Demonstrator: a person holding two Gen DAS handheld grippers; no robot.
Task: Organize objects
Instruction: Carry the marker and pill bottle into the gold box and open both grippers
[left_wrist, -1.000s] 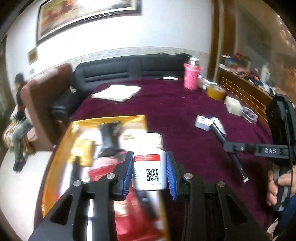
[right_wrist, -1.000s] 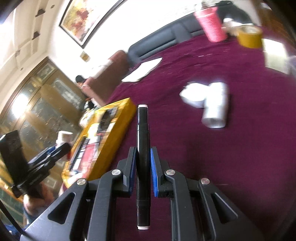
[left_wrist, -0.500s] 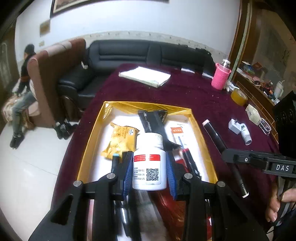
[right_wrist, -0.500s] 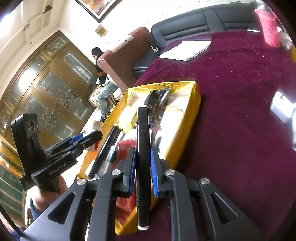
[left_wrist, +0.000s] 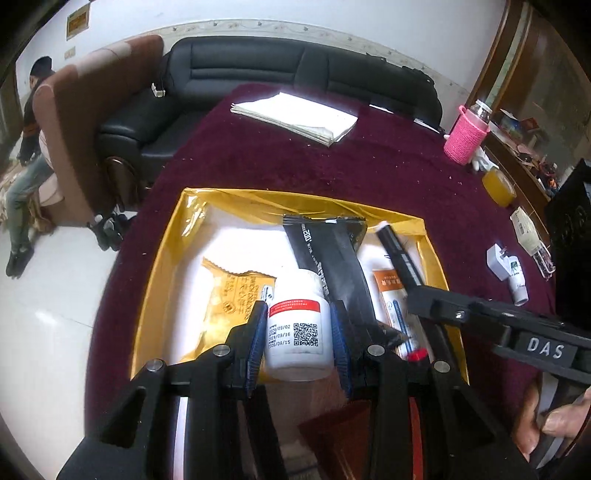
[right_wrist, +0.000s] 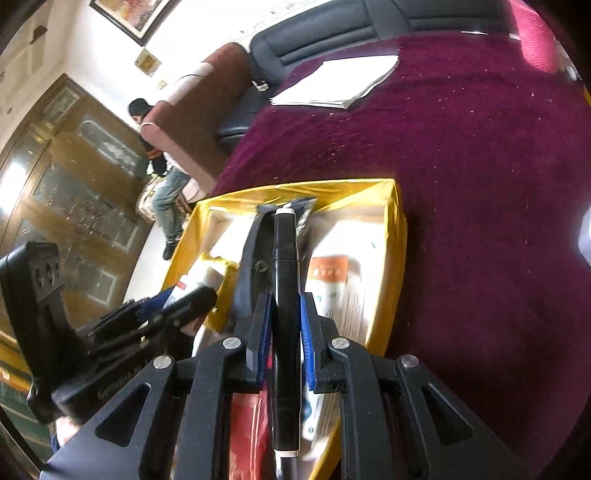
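My left gripper is shut on a white pill bottle with a red-banded label and holds it over the near part of the gold box. My right gripper is shut on a black marker and holds it over the same gold box, pointing along its length. In the left wrist view the marker and the right gripper's arm cross the box's right side. The box holds a yellow snack packet, a black pouch and an orange-and-white packet.
The box sits on a maroon tablecloth. Beyond it lie a stack of white papers, a pink-sleeved bottle, a tape roll, a white charger and a small white tube. A black sofa stands behind.
Both grippers have moved in over the gold box with their loads. The marker has swung from beside the box to above its inside, and the bottle has come lower.
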